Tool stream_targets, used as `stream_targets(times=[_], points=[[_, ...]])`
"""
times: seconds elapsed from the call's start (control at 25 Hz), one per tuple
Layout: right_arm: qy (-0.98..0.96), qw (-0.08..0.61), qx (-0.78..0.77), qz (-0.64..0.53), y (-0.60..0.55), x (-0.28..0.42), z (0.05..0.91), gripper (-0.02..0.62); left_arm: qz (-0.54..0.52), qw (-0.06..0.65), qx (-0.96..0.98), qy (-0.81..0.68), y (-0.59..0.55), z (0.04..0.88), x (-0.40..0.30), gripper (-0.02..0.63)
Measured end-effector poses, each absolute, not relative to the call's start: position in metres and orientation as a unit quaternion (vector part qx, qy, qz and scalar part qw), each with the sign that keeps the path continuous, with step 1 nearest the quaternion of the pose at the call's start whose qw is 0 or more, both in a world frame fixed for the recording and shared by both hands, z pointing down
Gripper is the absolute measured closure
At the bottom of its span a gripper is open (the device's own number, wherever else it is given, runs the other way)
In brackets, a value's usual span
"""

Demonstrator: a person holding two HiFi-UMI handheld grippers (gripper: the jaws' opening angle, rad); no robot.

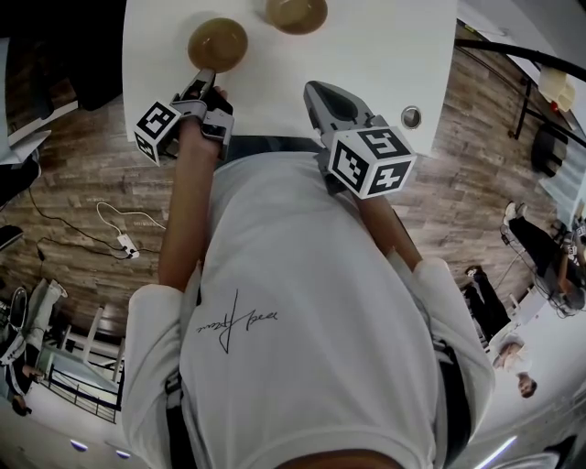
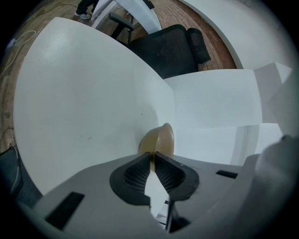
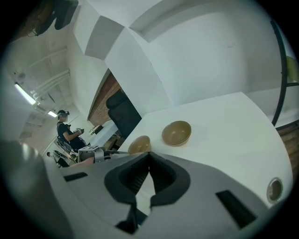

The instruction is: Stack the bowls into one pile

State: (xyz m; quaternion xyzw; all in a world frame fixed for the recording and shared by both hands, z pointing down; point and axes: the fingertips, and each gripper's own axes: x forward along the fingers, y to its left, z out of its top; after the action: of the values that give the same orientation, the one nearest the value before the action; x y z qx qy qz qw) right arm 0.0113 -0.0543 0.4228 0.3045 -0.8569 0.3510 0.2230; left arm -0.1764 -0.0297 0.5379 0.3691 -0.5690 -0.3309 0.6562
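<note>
Two tan bowls are on the white table point(image 1: 385, 55). One bowl point(image 1: 218, 43) lies at the table's left, and my left gripper point(image 1: 203, 77) is shut on its near rim. In the left gripper view this bowl point(image 2: 160, 139) looks tipped, its outer wall facing the camera and its rim pinched between the pads point(image 2: 140, 170). The second bowl point(image 1: 296, 13) rests upright further back to the right, also seen in the right gripper view point(image 3: 177, 132). My right gripper point(image 1: 322, 92) hovers over the table's near edge, shut on nothing, its tips point(image 3: 148, 156) touching.
A round metal grommet point(image 1: 411, 117) sits in the table near its right front corner. A black office chair point(image 2: 173, 46) stands beyond the table's far side. A person point(image 3: 65, 130) stands in the distance. Cables point(image 1: 119, 234) lie on the wooden floor at left.
</note>
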Motion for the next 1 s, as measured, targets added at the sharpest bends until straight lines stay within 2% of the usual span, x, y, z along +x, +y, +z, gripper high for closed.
stream_targets(times=[1.0], points=[[-0.85,0.205,0.324,0.36,-0.069,0.048,0.431,0.584,-0.326,0.651,0.414,-0.546,-0.086,0.507,-0.134,0.569]])
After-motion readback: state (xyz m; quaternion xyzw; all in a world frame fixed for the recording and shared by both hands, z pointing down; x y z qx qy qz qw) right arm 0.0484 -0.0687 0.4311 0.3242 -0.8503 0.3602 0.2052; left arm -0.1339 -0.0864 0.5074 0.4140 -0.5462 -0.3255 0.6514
